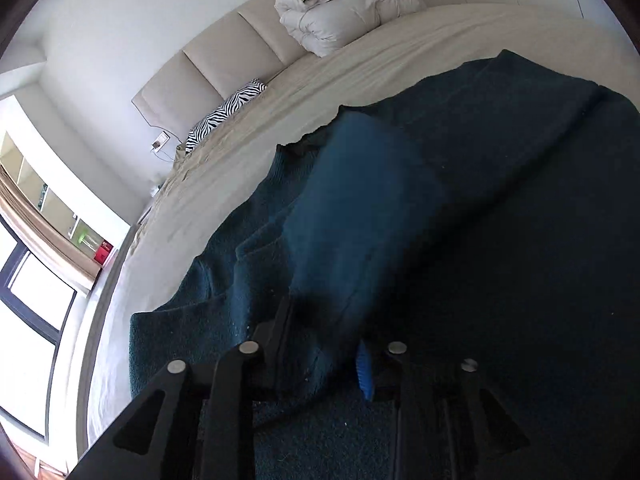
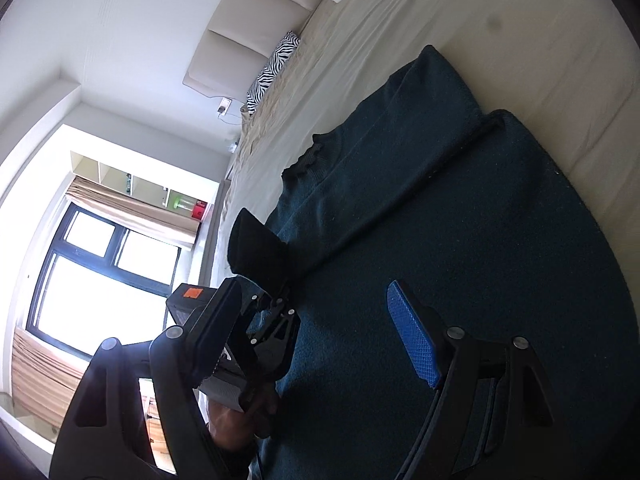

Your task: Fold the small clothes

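Note:
A dark teal knitted sweater [image 1: 500,184] lies spread on the beige bed; it also shows in the right wrist view [image 2: 440,200]. My left gripper [image 1: 320,344] is shut on a raised fold of the sweater, which drapes over its fingers; one blue pad [image 1: 363,372] shows. In the right wrist view the left gripper [image 2: 276,300] holds a lifted flap of the sweater [image 2: 256,244]. My right gripper [image 2: 320,332] is open and empty just above the sweater's lower part, with its blue pad [image 2: 414,336] showing.
The beige bed sheet [image 1: 360,72] extends beyond the sweater. A folded white duvet [image 1: 344,8] and a zebra-print pillow [image 1: 224,114] lie by the headboard. A window [image 2: 104,272] and shelves are at the left.

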